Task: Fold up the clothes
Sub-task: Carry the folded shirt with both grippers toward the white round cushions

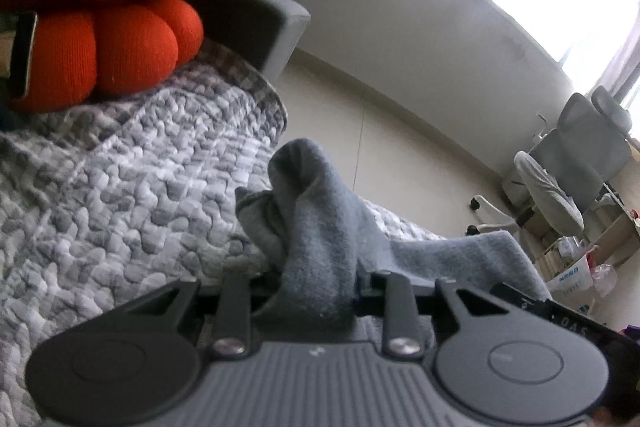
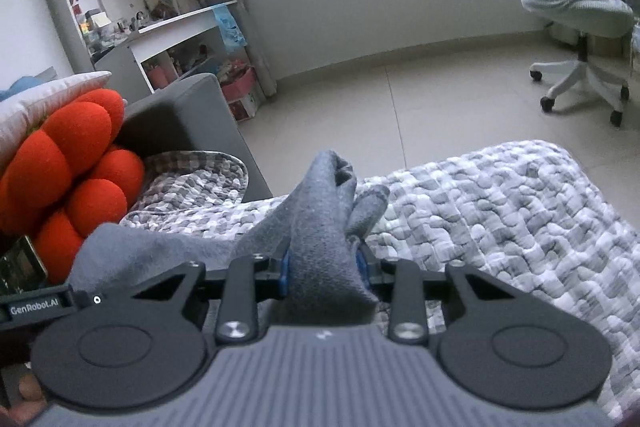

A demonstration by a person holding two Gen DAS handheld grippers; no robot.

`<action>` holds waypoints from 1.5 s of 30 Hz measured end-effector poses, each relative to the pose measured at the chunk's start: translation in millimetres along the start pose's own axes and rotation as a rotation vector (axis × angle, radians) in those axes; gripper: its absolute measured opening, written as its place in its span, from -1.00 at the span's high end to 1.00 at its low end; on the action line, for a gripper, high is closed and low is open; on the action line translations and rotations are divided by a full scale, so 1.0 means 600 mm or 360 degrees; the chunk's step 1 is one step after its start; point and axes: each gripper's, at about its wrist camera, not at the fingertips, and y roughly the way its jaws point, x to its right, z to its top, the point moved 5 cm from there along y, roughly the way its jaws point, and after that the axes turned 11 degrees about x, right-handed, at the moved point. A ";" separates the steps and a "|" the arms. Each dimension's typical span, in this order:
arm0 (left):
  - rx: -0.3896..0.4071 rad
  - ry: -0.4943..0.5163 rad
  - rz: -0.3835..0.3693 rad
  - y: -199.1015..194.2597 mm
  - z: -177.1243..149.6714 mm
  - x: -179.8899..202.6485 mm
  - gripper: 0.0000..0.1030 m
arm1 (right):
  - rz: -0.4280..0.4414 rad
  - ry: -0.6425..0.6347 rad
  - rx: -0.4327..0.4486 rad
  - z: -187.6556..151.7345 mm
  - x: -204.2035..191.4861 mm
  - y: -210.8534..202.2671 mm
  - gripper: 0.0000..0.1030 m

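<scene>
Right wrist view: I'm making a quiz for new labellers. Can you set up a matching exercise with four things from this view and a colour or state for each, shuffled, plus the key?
Things:
1. Cushion
2. Garment
3. Chair
4. Quilt

Descriptions:
A. grey fleece, pinched in the right gripper
B. grey and white checks, spread flat
C. orange, knotted in round lobes
D. on castors, over by the wall

Pairs: 1-C, 2-A, 3-D, 4-B
</scene>
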 end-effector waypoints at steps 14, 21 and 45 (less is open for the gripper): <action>0.0110 0.0148 0.0105 -0.054 0.008 0.014 0.45 | -0.0047 -0.0138 0.0030 -0.004 -0.063 -0.014 0.34; 0.0202 0.0227 0.0207 -0.084 0.026 -0.010 0.45 | -0.0012 -0.0240 0.0055 -0.012 -0.120 -0.017 0.35; 0.0541 -0.0287 0.0729 -0.361 0.080 -0.358 0.46 | 0.0561 -0.0559 0.0001 -0.125 -0.528 -0.010 0.40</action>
